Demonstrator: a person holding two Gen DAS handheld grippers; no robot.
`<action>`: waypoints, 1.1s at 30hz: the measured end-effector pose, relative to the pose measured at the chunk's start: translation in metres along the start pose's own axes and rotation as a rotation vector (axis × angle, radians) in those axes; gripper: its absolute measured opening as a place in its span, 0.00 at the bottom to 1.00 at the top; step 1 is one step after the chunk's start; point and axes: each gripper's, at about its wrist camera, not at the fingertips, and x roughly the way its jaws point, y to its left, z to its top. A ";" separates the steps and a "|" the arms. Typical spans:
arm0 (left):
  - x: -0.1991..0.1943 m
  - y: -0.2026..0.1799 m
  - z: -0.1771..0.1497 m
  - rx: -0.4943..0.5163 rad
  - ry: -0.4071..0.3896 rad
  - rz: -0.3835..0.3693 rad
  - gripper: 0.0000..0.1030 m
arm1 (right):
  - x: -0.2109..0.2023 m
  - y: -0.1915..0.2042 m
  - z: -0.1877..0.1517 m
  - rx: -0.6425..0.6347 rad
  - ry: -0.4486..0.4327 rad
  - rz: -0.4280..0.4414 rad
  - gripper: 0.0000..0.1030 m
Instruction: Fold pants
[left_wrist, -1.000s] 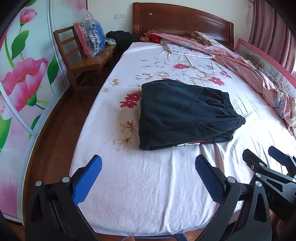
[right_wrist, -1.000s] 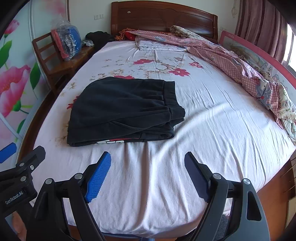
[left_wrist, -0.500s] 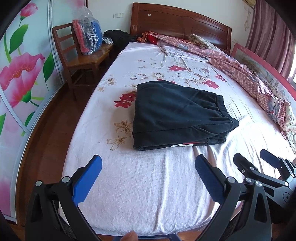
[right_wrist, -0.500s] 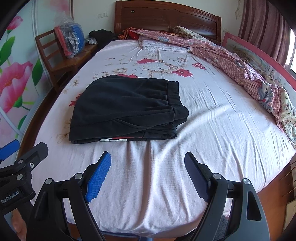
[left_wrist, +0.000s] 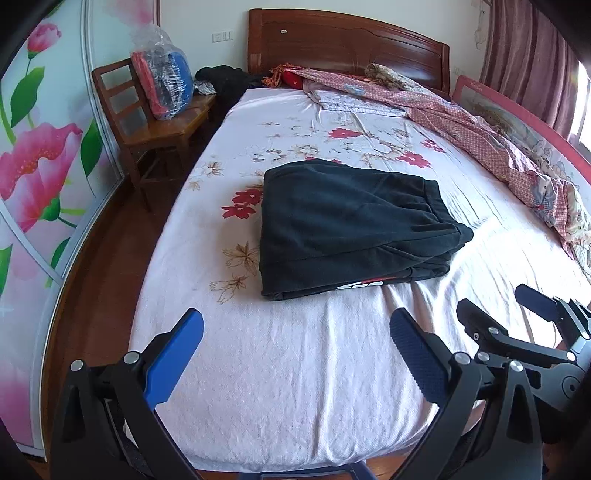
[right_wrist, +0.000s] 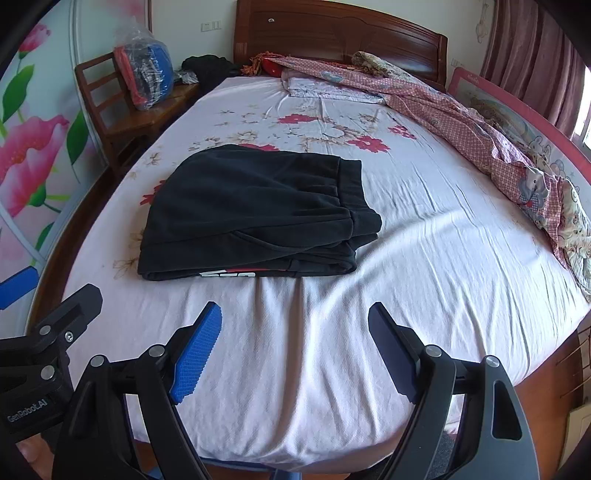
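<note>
Black pants (left_wrist: 347, 225) (right_wrist: 251, 218) lie folded into a thick rectangle on the white flowered bed sheet (left_wrist: 295, 369) (right_wrist: 443, 240), waistband to the right, a red and white print showing at the near edge. My left gripper (left_wrist: 295, 332) hovers open over the near part of the bed, well short of the pants, nothing between its blue pads. My right gripper (right_wrist: 295, 325) is also open and empty, just right of the left one, near the foot of the bed. Each gripper shows at the edge of the other's view.
A wooden chair (left_wrist: 147, 136) with a plastic-wrapped bundle (left_wrist: 162, 85) stands left of the bed by a flowered wardrobe door (left_wrist: 33, 177). A pink patterned quilt (left_wrist: 498, 147) runs along the right side. The wooden headboard (left_wrist: 347, 40) is at the far end.
The views shift slightly, so the pants sit a little differently in the frames. Both grippers stay open, and the pants have not moved on the bed.
</note>
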 end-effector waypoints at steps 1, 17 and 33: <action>0.000 0.000 0.001 -0.001 0.002 0.005 0.98 | 0.000 0.000 0.000 0.001 0.000 0.000 0.79; 0.007 0.007 0.002 -0.025 0.037 0.006 0.98 | 0.001 -0.003 0.000 0.006 0.004 -0.002 0.79; 0.012 0.005 0.001 -0.020 0.056 -0.005 0.98 | 0.003 -0.005 -0.001 0.008 0.012 -0.001 0.79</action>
